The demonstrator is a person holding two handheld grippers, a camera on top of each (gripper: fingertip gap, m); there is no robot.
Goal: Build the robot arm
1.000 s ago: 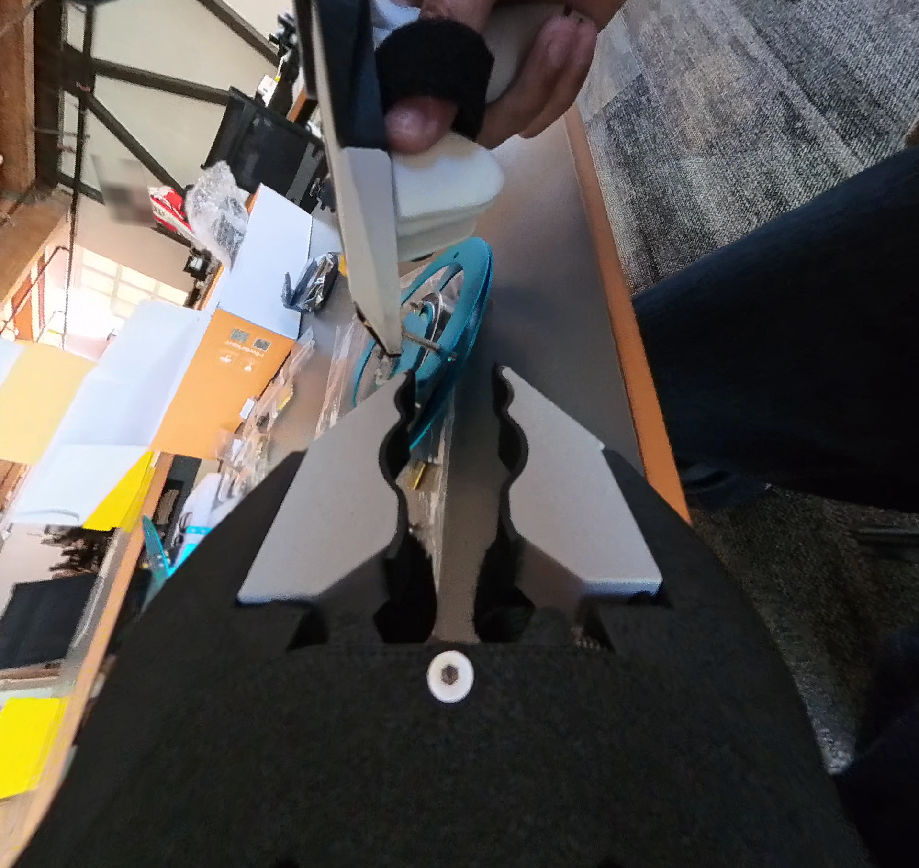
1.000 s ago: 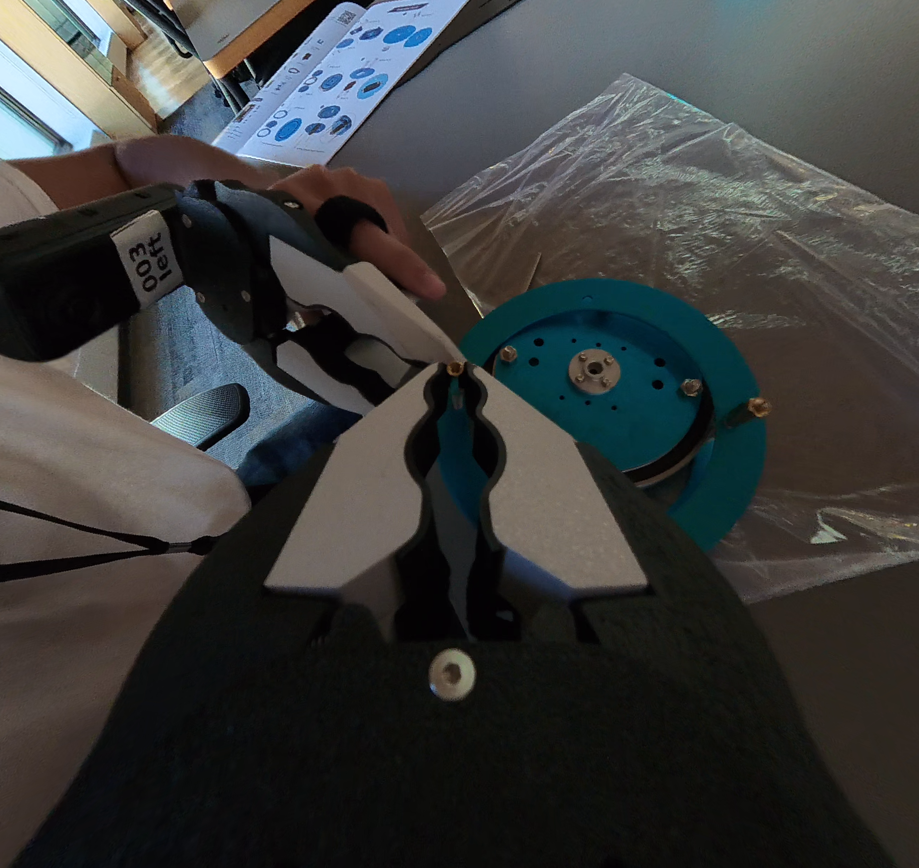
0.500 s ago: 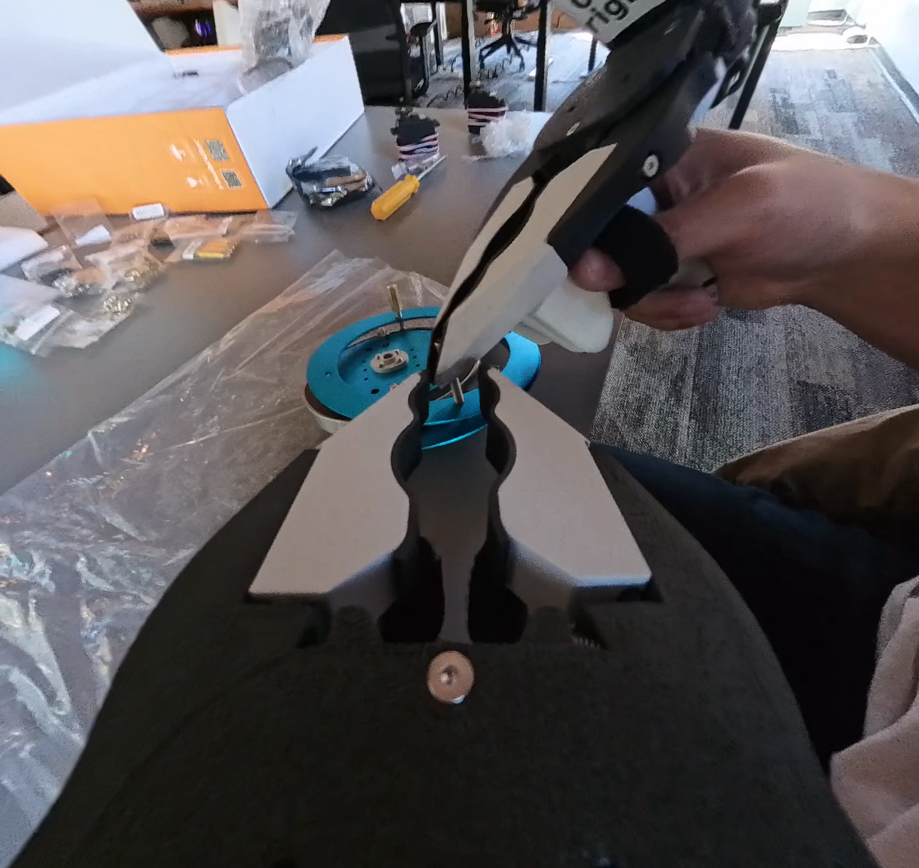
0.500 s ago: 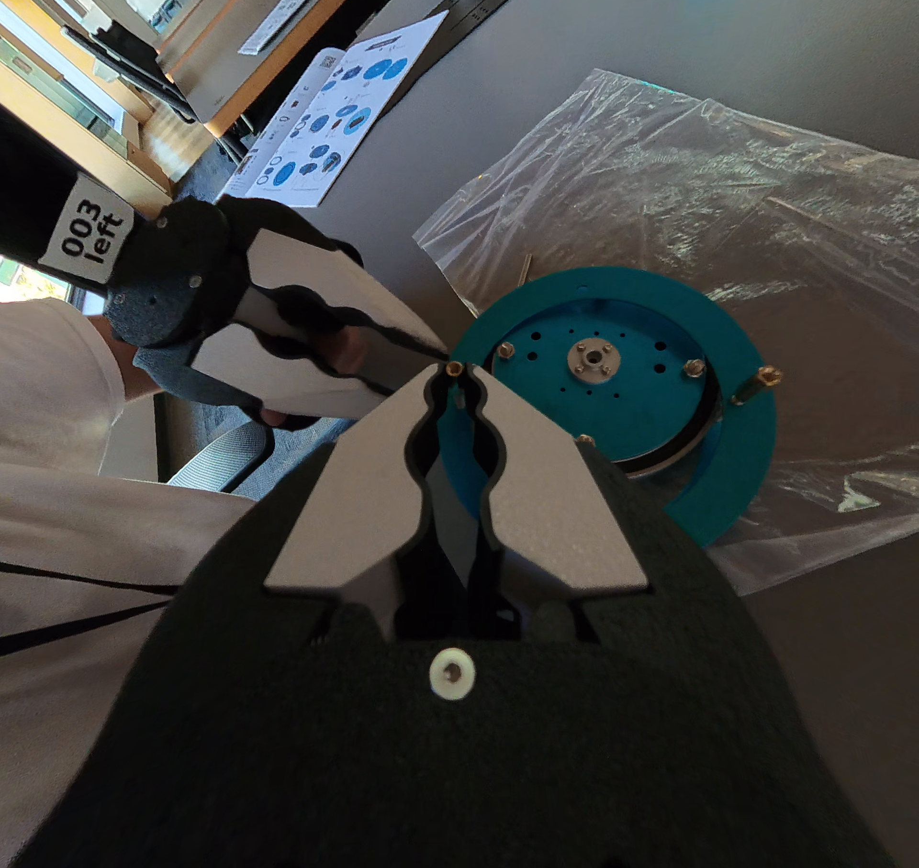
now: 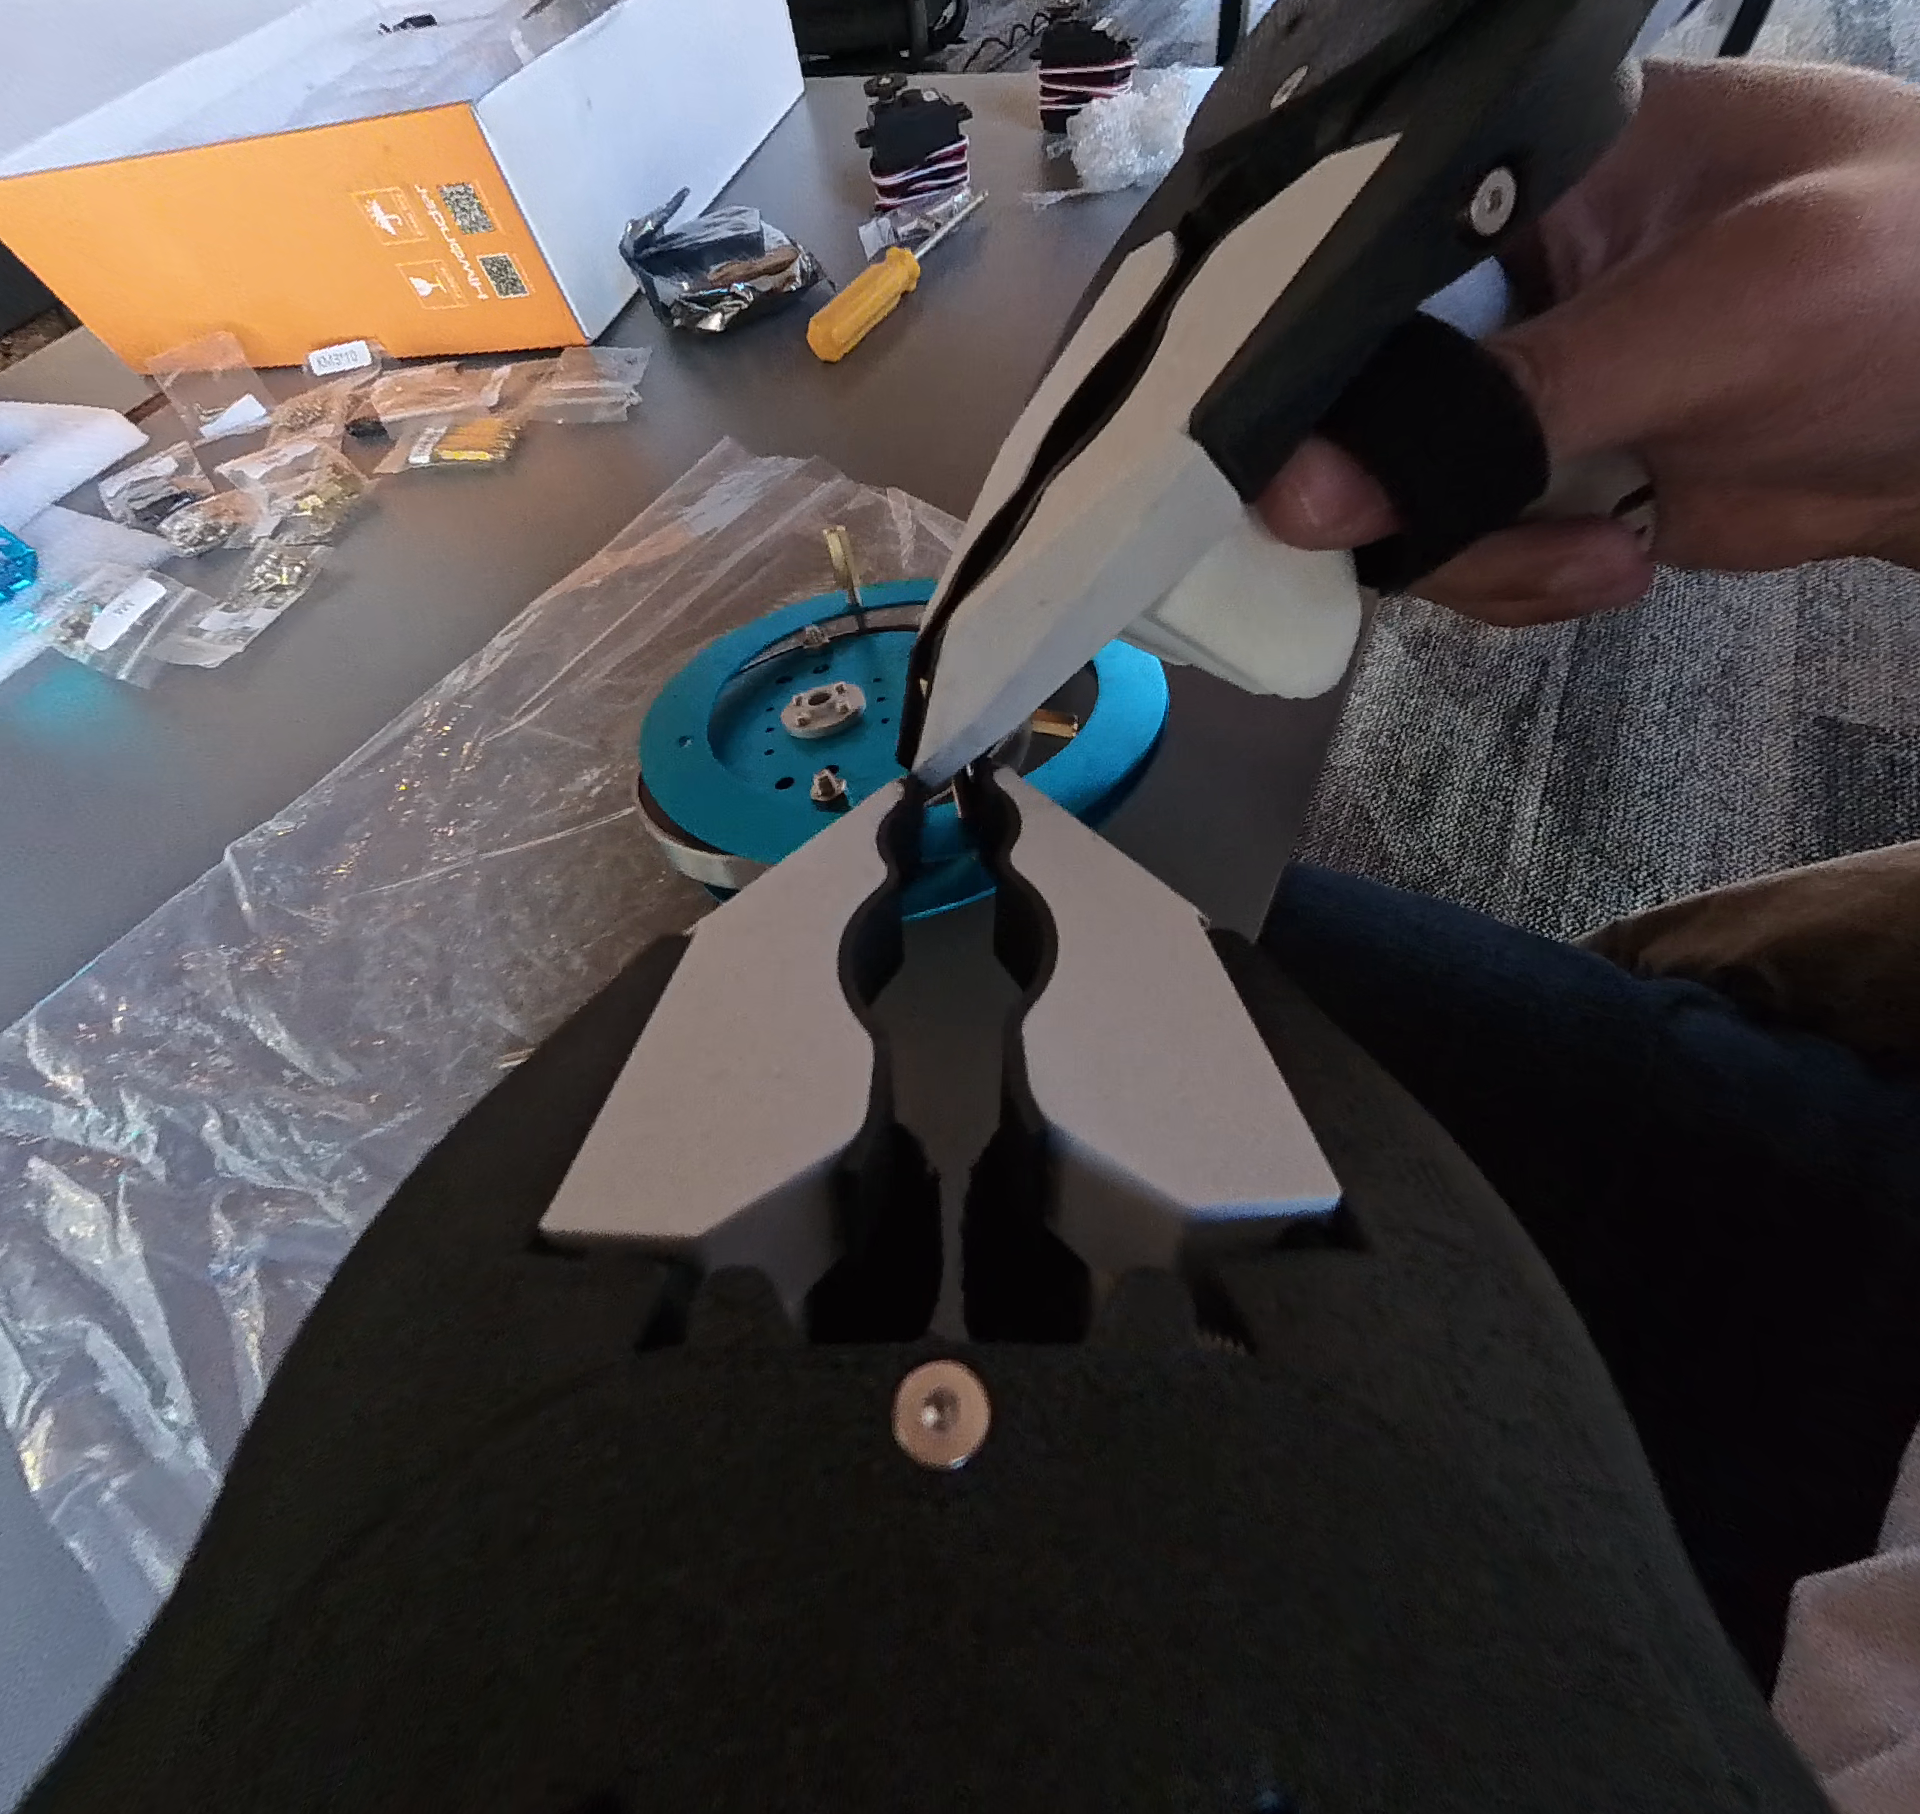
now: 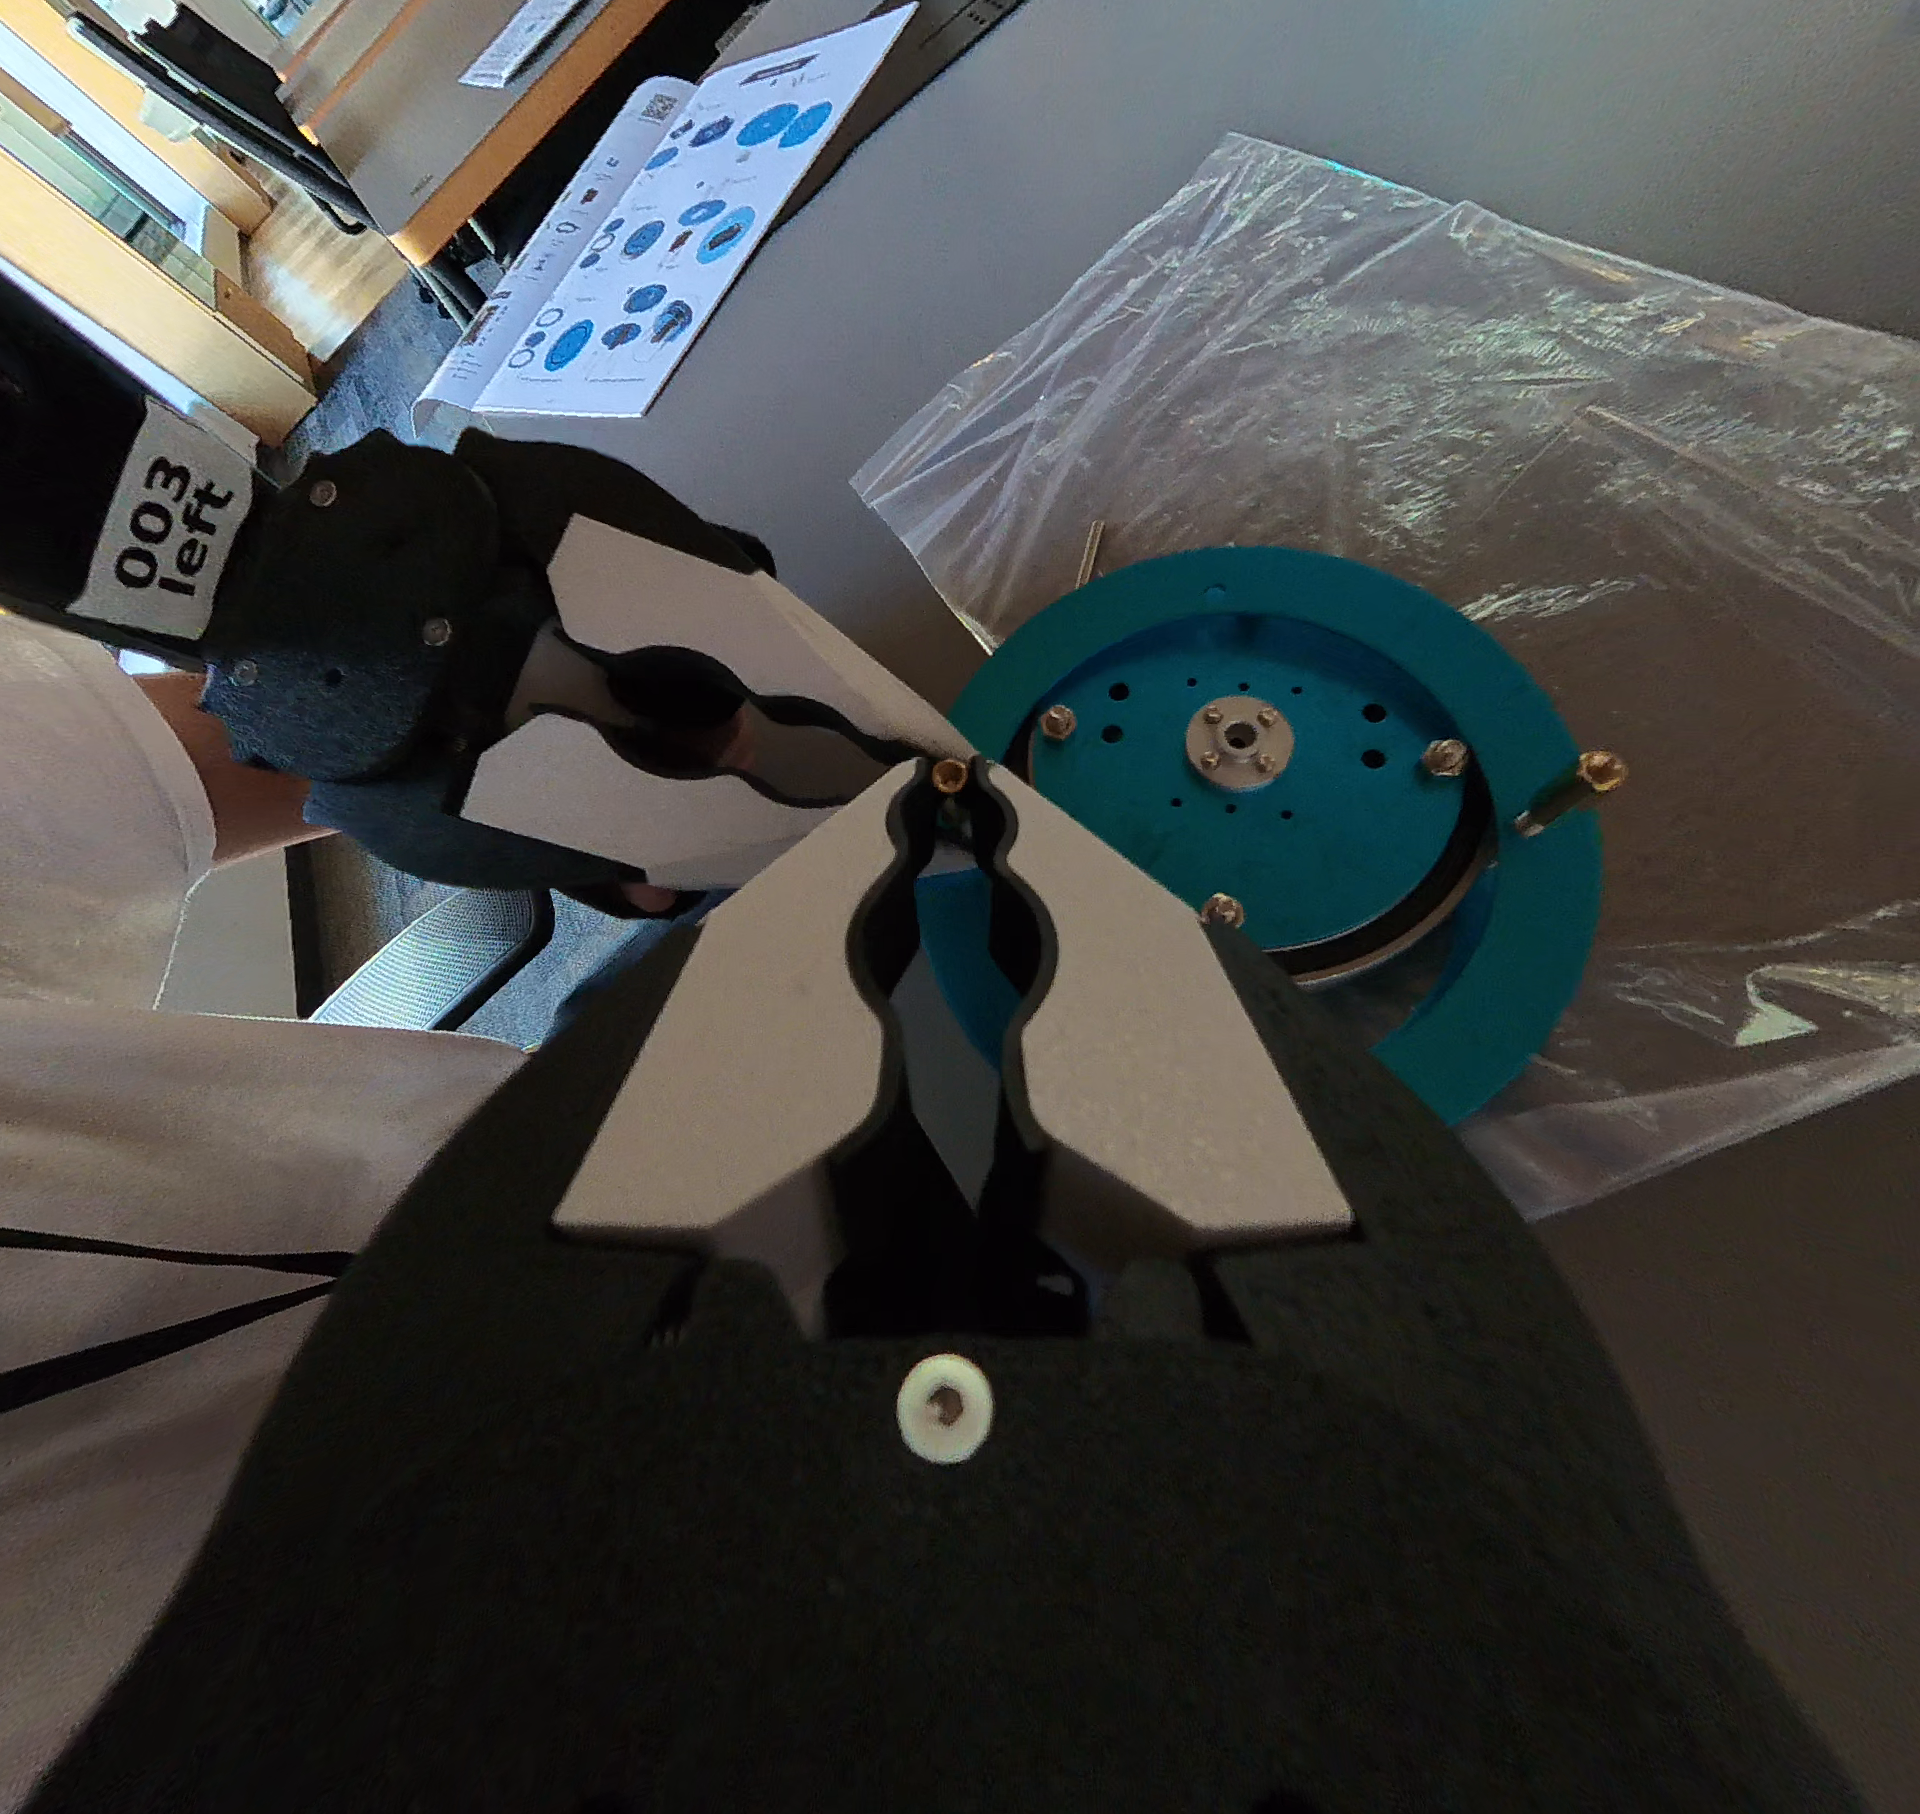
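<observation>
A grey tabletop (image 5: 187,788) is covered by a plastic sheet (image 5: 343,933), with a blue metal disc (image 6: 1309,808) on it. A brass post (image 6: 949,775) at its edge is pinched by the right gripper (image 6: 951,777), jaws nearly together. The left gripper (image 5: 948,793) sits just beside, jaws slightly apart, nothing visibly held. The post looks stiff, tiny and slippery, best gripped at the sides.

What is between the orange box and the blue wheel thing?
In the left wrist view, small clear bags of parts and crinkly clear plastic sheet lie on the table between the orange box and the blue disc.
</observation>
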